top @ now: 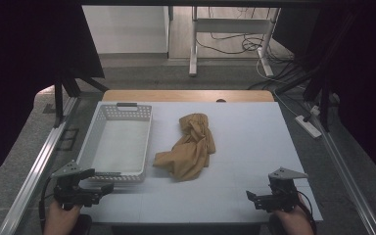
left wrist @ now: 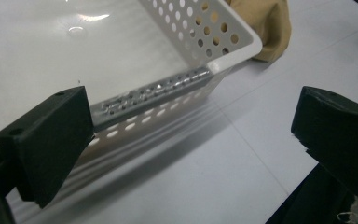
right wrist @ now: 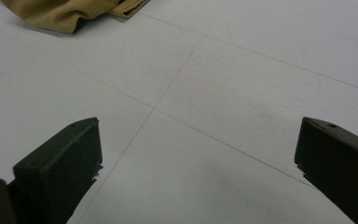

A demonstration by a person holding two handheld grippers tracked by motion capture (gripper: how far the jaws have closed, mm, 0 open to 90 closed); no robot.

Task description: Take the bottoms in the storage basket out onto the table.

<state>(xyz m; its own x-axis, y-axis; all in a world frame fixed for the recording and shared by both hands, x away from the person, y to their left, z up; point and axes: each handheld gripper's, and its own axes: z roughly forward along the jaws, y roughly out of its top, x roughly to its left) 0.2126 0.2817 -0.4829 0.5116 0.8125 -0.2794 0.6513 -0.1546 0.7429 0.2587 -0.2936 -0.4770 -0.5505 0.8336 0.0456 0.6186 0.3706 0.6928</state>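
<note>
Lying crumpled near the middle of the white table (top: 245, 147), the tan cloth (top: 190, 147) sits just right of the white perforated basket (top: 98, 122), close to it but apart from its wall. That basket stands on the left part of the table with a grey handle on its far rim and another on its near rim. At the near left edge, the left gripper (top: 105, 188) is held in a hand just in front of the basket's near wall, its jaws spread wide with nothing between them; the left gripper view looks across the basket's near corner to the cloth beyond. At the near right edge, the right gripper (top: 252, 198) hangs over bare table, well apart from the cloth, jaws likewise wide apart and holding nothing.
</note>
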